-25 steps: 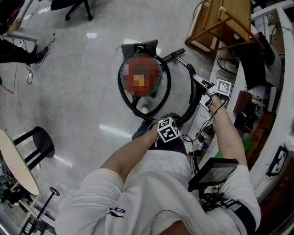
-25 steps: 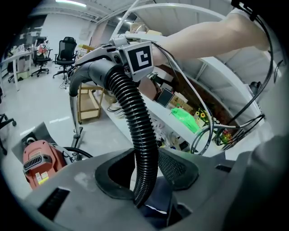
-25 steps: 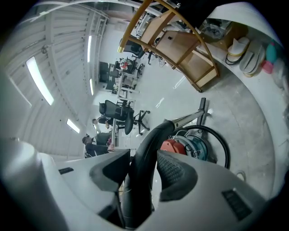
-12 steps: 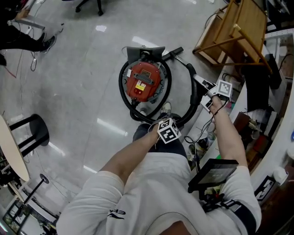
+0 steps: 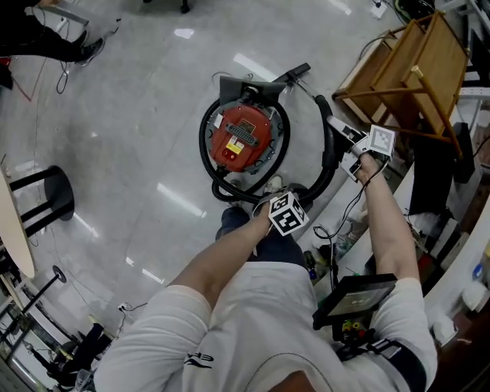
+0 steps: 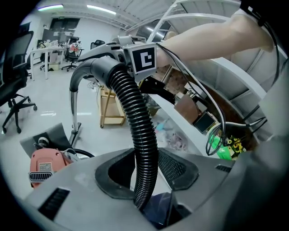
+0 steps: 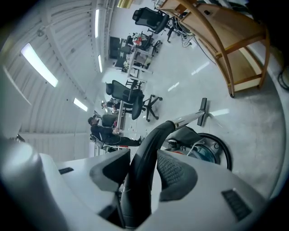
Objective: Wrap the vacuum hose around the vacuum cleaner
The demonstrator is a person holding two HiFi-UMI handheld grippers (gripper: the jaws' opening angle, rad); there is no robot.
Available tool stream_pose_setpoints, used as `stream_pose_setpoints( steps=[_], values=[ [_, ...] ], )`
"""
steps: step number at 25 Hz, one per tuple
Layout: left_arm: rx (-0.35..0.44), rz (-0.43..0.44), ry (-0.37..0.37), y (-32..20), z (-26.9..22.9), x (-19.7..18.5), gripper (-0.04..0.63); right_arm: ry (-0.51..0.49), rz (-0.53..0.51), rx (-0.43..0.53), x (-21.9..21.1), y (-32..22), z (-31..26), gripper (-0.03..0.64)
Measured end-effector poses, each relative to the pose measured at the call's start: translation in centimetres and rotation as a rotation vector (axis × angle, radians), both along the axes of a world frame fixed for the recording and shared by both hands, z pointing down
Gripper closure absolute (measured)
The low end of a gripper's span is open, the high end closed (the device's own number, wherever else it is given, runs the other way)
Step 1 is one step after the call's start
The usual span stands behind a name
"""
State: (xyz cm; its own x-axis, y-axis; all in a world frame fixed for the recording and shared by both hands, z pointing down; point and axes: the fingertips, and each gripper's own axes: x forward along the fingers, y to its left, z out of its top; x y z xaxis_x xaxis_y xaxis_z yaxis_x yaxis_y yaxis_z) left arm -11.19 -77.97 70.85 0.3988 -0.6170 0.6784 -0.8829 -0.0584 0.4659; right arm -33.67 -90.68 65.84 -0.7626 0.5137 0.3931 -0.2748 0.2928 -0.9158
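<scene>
Swung sideways together, left gripper [image 6: 145, 173] pinches hose [image 6: 135, 113], right gripper [image 7: 140, 176] pinches handle [image 7: 153, 135]; wrap around vacuum [image 5: 241, 138] judged unfinished.

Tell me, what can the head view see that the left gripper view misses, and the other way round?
Only the head view shows the hose looped around the red vacuum cleaner, a black stool and the person's arms from above. Only the left gripper view shows the left gripper closed on the ribbed hose, plus distant office chairs and ceiling lights. Both show the vacuum cleaner, the hose, and the right gripper holding the curved handle.
</scene>
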Motion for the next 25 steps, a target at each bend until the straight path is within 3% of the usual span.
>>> stream_pose_setpoints(
  steps=[9, 17, 25],
  values=[
    [0.008, -0.110, -0.002, -2.9, 2.0, -3.8, 0.446, -0.016, -0.139, 0.043, -5.2, 0.0, 2.0, 0.428],
    [0.020, -0.180, -0.006, -4.0, 2.8, -6.9, 0.446, -0.052, -0.244, 0.025, -9.3, 2.1, 2.5, 0.428],
    [0.034, -0.219, -0.013, -4.0, 2.7, -8.9, 0.446, -0.088, -0.251, 0.010, -11.6, 2.8, 2.1, 0.426]
  ],
)
